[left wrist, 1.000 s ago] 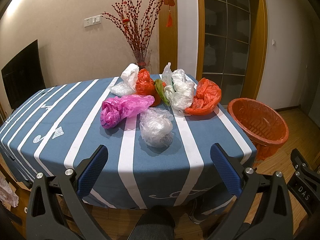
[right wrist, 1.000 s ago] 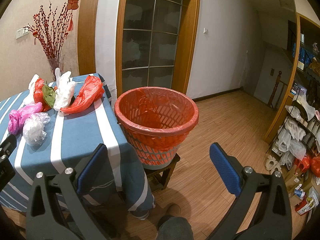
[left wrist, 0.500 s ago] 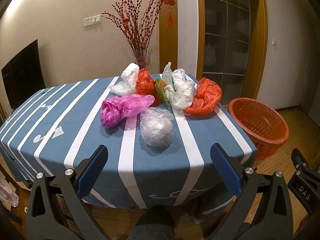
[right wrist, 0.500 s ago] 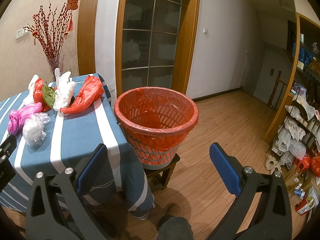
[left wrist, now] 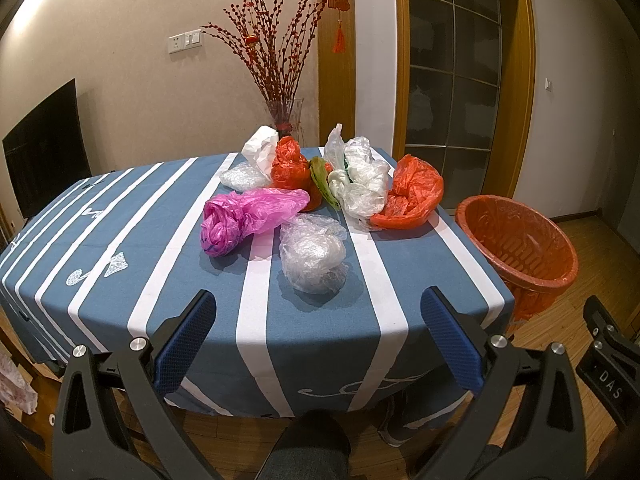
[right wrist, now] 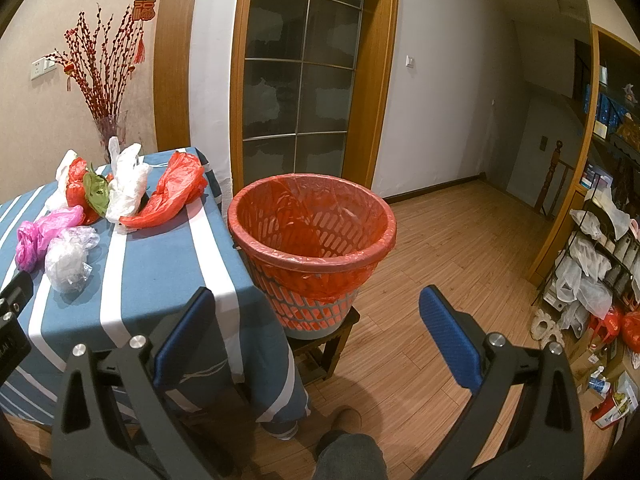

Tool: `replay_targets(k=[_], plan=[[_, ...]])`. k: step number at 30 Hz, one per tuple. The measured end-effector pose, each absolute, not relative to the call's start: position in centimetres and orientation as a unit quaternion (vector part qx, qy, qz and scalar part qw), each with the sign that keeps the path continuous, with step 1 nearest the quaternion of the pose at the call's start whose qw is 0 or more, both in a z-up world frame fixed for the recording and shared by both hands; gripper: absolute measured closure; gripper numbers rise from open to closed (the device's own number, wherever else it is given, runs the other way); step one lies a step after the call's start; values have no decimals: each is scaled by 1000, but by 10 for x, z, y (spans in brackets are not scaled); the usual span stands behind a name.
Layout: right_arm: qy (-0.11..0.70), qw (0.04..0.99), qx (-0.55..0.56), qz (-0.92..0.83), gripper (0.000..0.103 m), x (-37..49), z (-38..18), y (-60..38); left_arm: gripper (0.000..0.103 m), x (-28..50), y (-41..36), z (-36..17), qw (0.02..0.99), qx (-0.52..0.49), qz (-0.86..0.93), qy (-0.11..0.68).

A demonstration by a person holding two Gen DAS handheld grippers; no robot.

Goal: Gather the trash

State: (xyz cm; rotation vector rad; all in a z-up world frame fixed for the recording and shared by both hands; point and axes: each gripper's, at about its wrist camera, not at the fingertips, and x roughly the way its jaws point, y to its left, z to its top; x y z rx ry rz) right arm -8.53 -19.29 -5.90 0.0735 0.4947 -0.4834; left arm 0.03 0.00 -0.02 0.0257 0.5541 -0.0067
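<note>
Left gripper [left wrist: 316, 344] held spread wide, empty, short of clear bag [left wrist: 314, 258] on striped table [left wrist: 140, 240]. Right gripper [right wrist: 316, 344] likewise spread, aimed at red-lined bin [right wrist: 312, 236] just beside table.

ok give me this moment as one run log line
stage: before first pick | left gripper: open, empty, facing clear bag | right gripper: open, empty, facing bin | bags on table

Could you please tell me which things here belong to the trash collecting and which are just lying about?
Job:
clear bag
pink bag
orange bag
white bags
lined basket

Lying about:
vase of red branches
striped tablecloth
cluttered shelf
</note>
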Motion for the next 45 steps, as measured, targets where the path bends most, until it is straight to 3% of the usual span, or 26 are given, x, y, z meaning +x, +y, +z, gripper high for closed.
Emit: replay_targets(k=[45], plan=[[247,939,35,-237,4,-78,-62,-193,2,0,0,-3,960,11,0,280]])
